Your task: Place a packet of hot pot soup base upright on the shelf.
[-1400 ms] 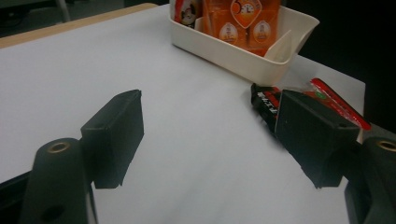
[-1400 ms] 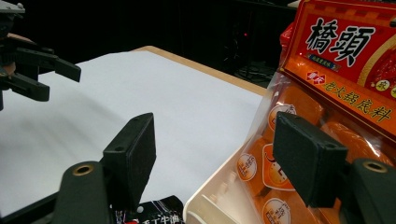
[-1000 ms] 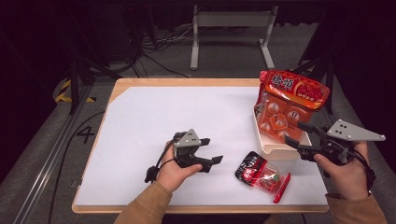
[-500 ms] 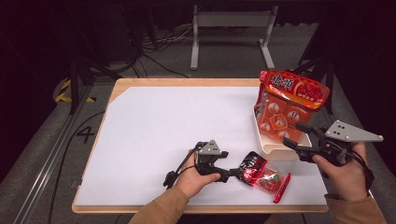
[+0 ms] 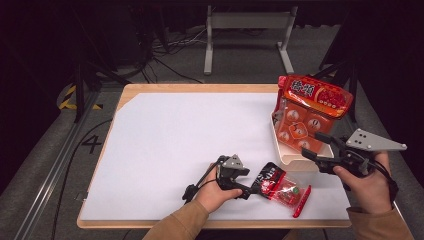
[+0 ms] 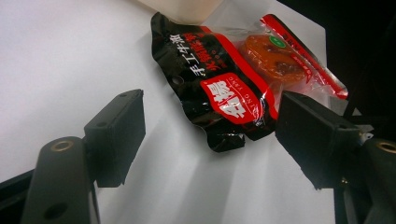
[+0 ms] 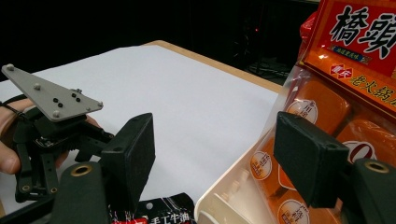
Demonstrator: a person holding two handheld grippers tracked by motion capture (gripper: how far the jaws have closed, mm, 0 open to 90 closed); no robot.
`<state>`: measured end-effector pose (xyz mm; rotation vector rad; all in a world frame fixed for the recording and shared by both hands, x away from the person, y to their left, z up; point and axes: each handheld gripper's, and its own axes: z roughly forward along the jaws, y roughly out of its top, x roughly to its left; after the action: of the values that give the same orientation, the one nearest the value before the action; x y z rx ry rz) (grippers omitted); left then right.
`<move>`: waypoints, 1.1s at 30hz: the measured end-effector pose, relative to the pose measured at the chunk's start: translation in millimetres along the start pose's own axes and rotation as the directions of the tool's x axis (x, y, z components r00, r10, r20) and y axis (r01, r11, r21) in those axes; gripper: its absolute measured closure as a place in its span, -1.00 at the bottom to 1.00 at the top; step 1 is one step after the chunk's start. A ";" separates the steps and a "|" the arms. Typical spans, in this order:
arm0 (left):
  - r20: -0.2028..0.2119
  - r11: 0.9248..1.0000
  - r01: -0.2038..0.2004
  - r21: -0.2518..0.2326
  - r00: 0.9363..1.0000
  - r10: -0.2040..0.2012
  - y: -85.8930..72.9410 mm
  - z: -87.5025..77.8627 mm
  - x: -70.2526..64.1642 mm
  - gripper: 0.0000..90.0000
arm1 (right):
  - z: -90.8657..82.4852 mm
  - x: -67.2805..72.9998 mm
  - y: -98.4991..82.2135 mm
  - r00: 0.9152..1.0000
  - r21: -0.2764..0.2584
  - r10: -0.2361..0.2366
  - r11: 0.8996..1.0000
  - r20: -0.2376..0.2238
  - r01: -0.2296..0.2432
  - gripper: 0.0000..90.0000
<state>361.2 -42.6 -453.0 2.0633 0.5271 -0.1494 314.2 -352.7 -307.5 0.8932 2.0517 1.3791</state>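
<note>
High view: left gripper (image 5: 248, 187) jaws spread, nothing pinched, tips just beside the black-red snack packet (image 5: 280, 186) lying flat on the white table (image 5: 175, 145). Right gripper (image 5: 314, 148) spread at the white tray (image 5: 292, 160), gripping nothing.

My high view sits above my side of the worktop (image 5: 165, 145), looking forward and down, far enough back to take in the whole white sheet and the dark floor beyond. The left gripper view rides low and very near the sheet, looking along its two black jaws at the black-and-red snack packet (image 6: 219, 88), which the high view has near the front edge. The right gripper view looks level across the worktop past its own jaws, close against the big orange bag (image 7: 345, 93) in the white tray (image 7: 229, 200), and it shares the left gripper (image 7: 70, 135) with the high view.
</note>
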 end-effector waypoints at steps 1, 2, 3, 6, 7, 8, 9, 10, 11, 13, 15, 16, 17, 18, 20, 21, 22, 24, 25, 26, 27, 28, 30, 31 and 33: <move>-0.002 1.000 0.001 0.005 1.000 -0.001 0.2 0.7 -0.3 -0.40 | 0.3 0.0 -0.1 1.000 0.001 0.001 1.000 -0.001 -0.001 -0.33; -0.001 1.000 0.004 0.014 1.000 -0.004 0.5 1.9 -1.0 -0.40 | 0.6 0.1 -0.1 1.000 0.002 0.001 1.000 0.000 -0.001 -0.33; -0.002 1.000 0.005 0.021 1.000 -0.005 0.7 2.8 -1.6 -0.39 | 1.0 0.4 -0.1 1.000 0.003 0.000 1.000 -0.001 0.000 -0.33; -0.015 0.998 -0.004 0.058 1.000 0.005 2.4 6.9 -3.3 -0.36 | 1.6 0.9 -0.1 1.000 0.002 0.000 1.000 -0.004 0.000 -0.33; -0.016 0.998 -0.004 0.068 1.000 0.005 2.8 8.3 -3.5 -0.35 | 1.7 0.8 -0.1 1.000 0.002 0.000 1.000 -0.004 0.000 -0.33; -0.020 0.996 -0.003 0.084 1.000 0.005 3.5 9.6 -3.5 -0.34 | 1.8 0.7 -0.2 1.000 0.003 -0.001 1.000 -0.004 0.001 -0.33; -0.024 0.995 -0.002 0.096 1.000 0.004 4.0 10.8 -3.3 -0.33 | 1.9 0.6 -0.3 1.000 0.004 0.000 1.000 -0.004 0.000 -0.33; -0.028 0.996 0.003 0.092 1.000 -0.001 4.3 11.4 -3.5 -0.32 | 1.8 0.5 -0.4 1.000 0.004 0.000 1.000 -0.004 0.000 -0.33; -0.029 0.995 0.007 0.095 1.000 -0.004 4.3 11.5 -3.8 -0.31 | 1.7 0.5 -0.4 1.000 0.003 0.000 1.000 -0.004 0.000 -0.33; -0.031 0.996 -0.002 0.094 1.000 0.004 4.4 11.9 -4.2 -0.31 | 1.7 0.4 -0.5 1.000 0.002 0.001 1.000 -0.005 -0.001 -0.33; -0.002 0.995 -0.007 0.095 1.000 0.008 4.4 12.0 -3.9 -0.29 | 2.0 0.4 -0.6 1.000 0.003 0.001 1.000 -0.006 -0.001 -0.33; 0.044 0.995 0.004 0.095 0.999 -0.008 4.1 12.7 -3.5 -0.20 | 2.3 0.6 -0.7 1.000 0.004 0.000 1.000 -0.007 0.000 -0.33; 0.057 0.994 0.005 0.105 0.998 -0.011 4.1 13.9 -4.3 -0.16 | 2.5 0.9 -0.8 1.000 0.006 0.000 1.000 -0.010 0.000 -0.33; 0.042 0.994 -0.003 0.107 0.999 -0.001 4.2 14.3 -6.0 -0.17 | 2.9 1.1 -0.9 1.000 0.007 0.000 1.000 -0.011 0.000 -0.34; 0.030 0.994 -0.014 0.109 0.999 0.011 4.4 15.1 -7.8 -0.18 | 3.4 1.4 -1.0 1.000 0.007 -0.001 1.000 -0.013 0.001 -0.34; 0.025 0.994 -0.015 0.110 1.000 0.013 4.4 15.2 -8.1 -0.16 | 3.7 1.6 -1.0 1.000 0.008 -0.001 1.000 -0.014 0.001 -0.34; 0.018 0.994 -0.015 0.110 1.000 0.014 4.4 15.3 -8.6 -0.14 | 4.0 1.6 -1.1 1.000 0.009 -0.002 1.000 -0.014 0.002 -0.34; 0.002 0.993 -0.023 0.115 1.000 0.023 4.4 15.6 -10.4 -0.08 | 4.8 2.3 -1.3 1.000 0.013 -0.002 1.000 -0.015 0.002 -0.34; -0.020 0.993 -0.030 0.115 0.999 0.032 4.4 16.1 -11.7 -0.05 | 5.4 2.7 -1.5 1.000 0.014 -0.002 1.000 -0.016 0.003 -0.34; -0.044 0.992 -0.038 0.119 0.998 0.043 4.3 16.7 -14.0 0.01 | 5.9 3.0 -1.6 1.000 0.016 -0.004 1.000 -0.019 0.004 -0.34; -0.059 0.991 -0.050 0.125 0.997 0.058 4.5 17.0 -15.4 0.07 | 6.5 3.5 -1.7 1.000 0.018 -0.005 1.000 -0.022 0.006 -0.34; -0.080 0.989 -0.070 0.132 0.993 0.081 4.3 17.9 -18.0 0.10 | 6.8 3.8 -1.7 1.000 0.019 -0.005 1.000 -0.024 0.006 -0.34; -0.111 0.983 -0.110 0.145 0.986 0.126 3.9 19.4 -23.0 0.15 | 7.7 4.6 -1.8 1.000 0.021 -0.007 1.000 -0.026 0.007 -0.34; -0.123 0.981 -0.121 0.152 0.982 0.140 3.7 19.8 -24.9 0.15 | 7.9 4.8 -1.9 1.000 0.024 -0.008 1.000 -0.029 0.009 -0.34; -0.126 0.980 -0.129 0.151 0.981 0.149 3.6 20.0 -25.6 0.15 | 8.5 5.3 -2.2 1.000 0.028 -0.007 1.000 -0.031 0.008 -0.34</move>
<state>341.8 -68.9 -452.7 2.2533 0.4642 0.0394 316.3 -344.2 -312.9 0.8800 2.0998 1.3713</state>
